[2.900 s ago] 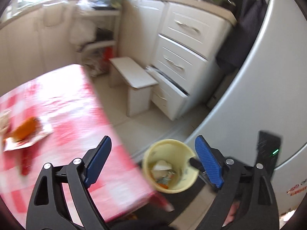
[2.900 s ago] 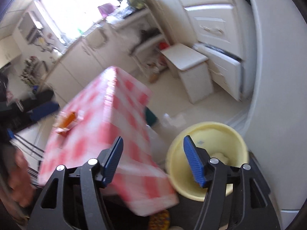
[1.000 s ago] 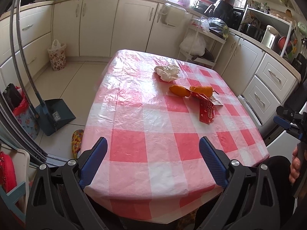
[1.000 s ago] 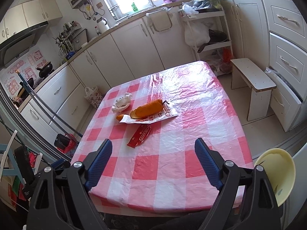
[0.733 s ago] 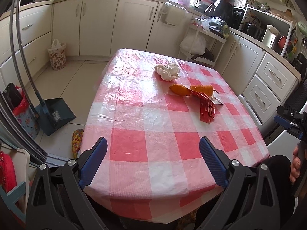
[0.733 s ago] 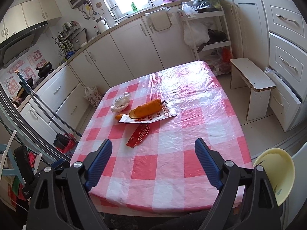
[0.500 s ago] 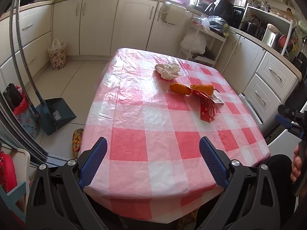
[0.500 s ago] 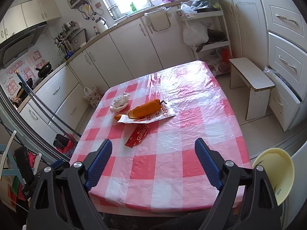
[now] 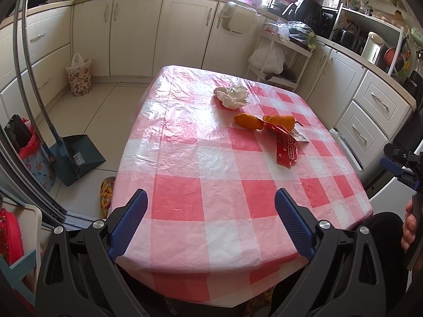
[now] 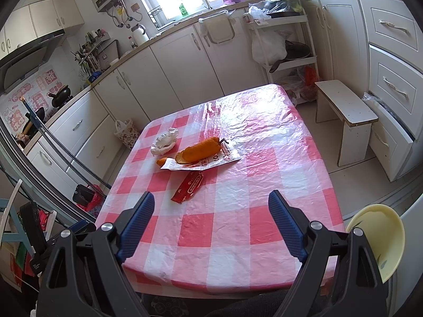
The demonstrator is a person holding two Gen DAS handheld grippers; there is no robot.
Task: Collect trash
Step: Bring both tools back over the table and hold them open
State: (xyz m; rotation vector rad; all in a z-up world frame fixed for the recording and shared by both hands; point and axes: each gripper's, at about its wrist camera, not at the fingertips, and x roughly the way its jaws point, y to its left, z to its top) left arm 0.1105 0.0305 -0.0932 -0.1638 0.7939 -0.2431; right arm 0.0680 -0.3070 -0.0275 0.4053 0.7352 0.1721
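yellow bin [image 10: 380, 240] — rim partly gripper-hidden

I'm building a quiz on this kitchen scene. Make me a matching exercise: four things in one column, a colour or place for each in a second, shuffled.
Things:
1. crumpled tissue
2. snack wrapper
3. bin
4. dustpan

Descriptions:
A. pale yellow, off the table's right edge
B. dark blue, on the floor
C. white, farthest along the table
D. red, nearest the open right gripper

Pairs: 1-C, 2-D, 3-A, 4-B
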